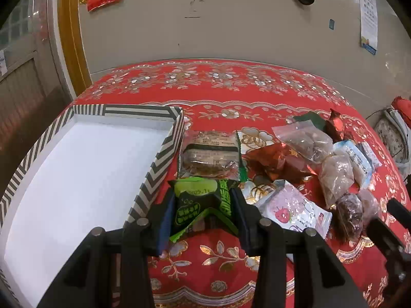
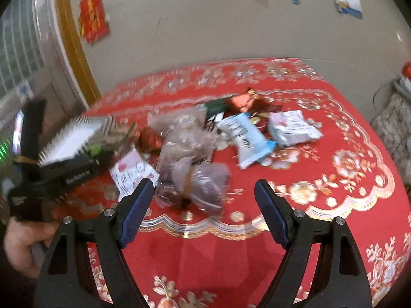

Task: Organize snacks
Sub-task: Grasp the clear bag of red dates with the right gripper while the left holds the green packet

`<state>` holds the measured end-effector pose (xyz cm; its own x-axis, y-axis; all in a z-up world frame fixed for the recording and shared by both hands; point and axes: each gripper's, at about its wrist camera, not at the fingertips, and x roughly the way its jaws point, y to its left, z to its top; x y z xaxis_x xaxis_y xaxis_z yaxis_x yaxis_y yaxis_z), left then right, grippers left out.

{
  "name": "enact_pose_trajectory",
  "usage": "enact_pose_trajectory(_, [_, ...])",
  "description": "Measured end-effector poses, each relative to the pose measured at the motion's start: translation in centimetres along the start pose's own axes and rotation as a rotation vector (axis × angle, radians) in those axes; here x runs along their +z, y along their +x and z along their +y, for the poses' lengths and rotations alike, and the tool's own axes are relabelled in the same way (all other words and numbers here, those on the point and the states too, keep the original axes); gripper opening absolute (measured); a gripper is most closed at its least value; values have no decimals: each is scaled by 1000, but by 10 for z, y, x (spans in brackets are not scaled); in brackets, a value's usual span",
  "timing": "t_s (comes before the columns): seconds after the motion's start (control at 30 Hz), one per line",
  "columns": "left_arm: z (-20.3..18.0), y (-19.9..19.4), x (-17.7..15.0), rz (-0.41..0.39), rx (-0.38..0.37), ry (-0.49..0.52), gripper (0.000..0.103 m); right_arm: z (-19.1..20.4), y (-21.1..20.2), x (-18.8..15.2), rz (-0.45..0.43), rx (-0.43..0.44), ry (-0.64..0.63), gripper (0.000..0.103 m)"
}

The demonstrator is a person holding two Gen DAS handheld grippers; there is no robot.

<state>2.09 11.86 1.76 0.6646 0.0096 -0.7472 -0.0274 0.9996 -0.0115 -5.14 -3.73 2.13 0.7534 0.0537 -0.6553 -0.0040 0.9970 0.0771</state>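
My left gripper (image 1: 203,214) is shut on a green snack packet (image 1: 197,192), its blue pads pressing both sides, just right of a striped box (image 1: 164,154) with a bare white inside. In the right wrist view, my right gripper (image 2: 204,183) stands open above the red cloth with nothing between its fingers. A clear bag of brown snacks (image 2: 197,179) lies just beyond its tips. That view is blurred. At its left are the left gripper's body (image 2: 64,174), the hand (image 2: 23,241) that holds it, and the box (image 2: 74,133).
Snacks are heaped on the red flowered tablecloth (image 1: 231,97): a clear pack with brown cake (image 1: 208,154), red foil packets (image 1: 277,161), clear bags (image 1: 305,138), a pink strawberry packet (image 1: 290,210), and blue-white packets (image 2: 246,138). A beige wall stands behind the table.
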Motion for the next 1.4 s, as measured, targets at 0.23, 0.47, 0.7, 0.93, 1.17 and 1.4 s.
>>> enact_pose_trajectory(0.23, [-1,0,0,2,4,5,45,18,27,8,93,-81,-49,82])
enact_pose_trajectory(0.47, [-1,1,0,1,4,4,45,14,33,11,107,-115,-17,74])
enact_pose_trajectory(0.7, [-1,0,0,1,4,3,45,10,28,9,77,-105,10,73])
enact_pose_trajectory(0.93, [-4,-1,0,-4,-14,18,45,4,-11,1,-95,-109,64,73])
enact_pose_trajectory(1.17, [-6,-1,0,4,-24,25,45,11,-21,0,-150,-151,51,73])
enact_pose_trajectory(1.4, [-11,-2,-2,3,-28,43,45,13,-28,-1,-189,-162,31,73])
